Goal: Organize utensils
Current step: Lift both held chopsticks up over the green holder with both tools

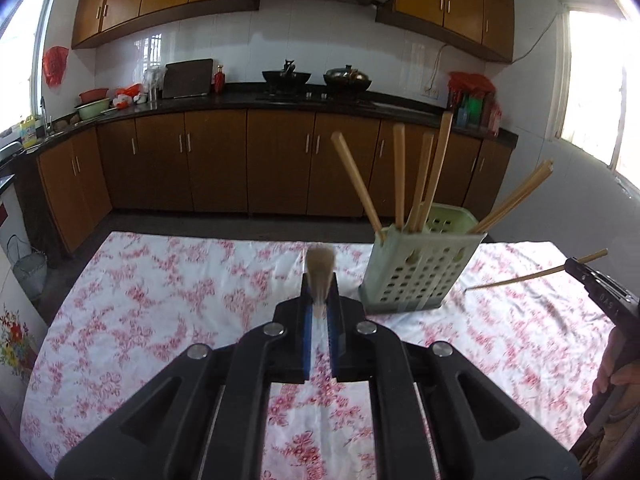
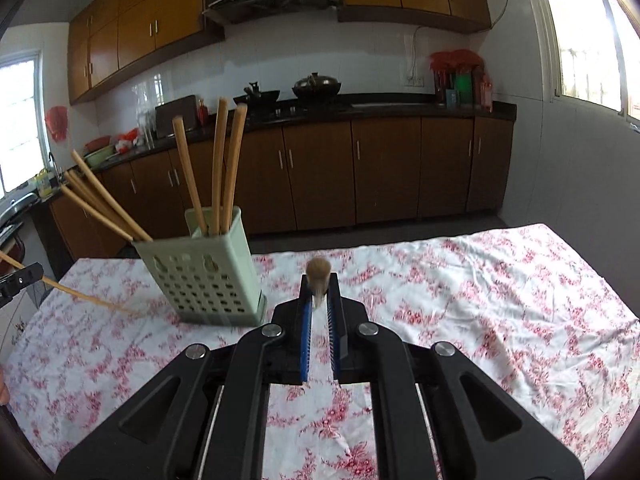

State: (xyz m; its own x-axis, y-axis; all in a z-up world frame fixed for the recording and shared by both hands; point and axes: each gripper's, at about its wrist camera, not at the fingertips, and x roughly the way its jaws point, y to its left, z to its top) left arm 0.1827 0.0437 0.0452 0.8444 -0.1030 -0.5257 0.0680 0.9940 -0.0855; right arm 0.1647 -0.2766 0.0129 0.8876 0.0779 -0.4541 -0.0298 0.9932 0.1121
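Note:
A pale green perforated utensil holder stands on the floral tablecloth with several wooden chopsticks leaning out of it. My left gripper is shut on a wooden chopstick seen end-on, left of the holder. The right gripper shows at the right edge, gripping another chopstick. In the right wrist view, my right gripper is shut on a chopstick seen end-on, right of the holder. The left gripper shows at the left edge with its chopstick.
The table's far edge drops to a dark floor, with brown cabinets and a black counter behind. A wire basket stands left of the table. A hand holds the right gripper's handle.

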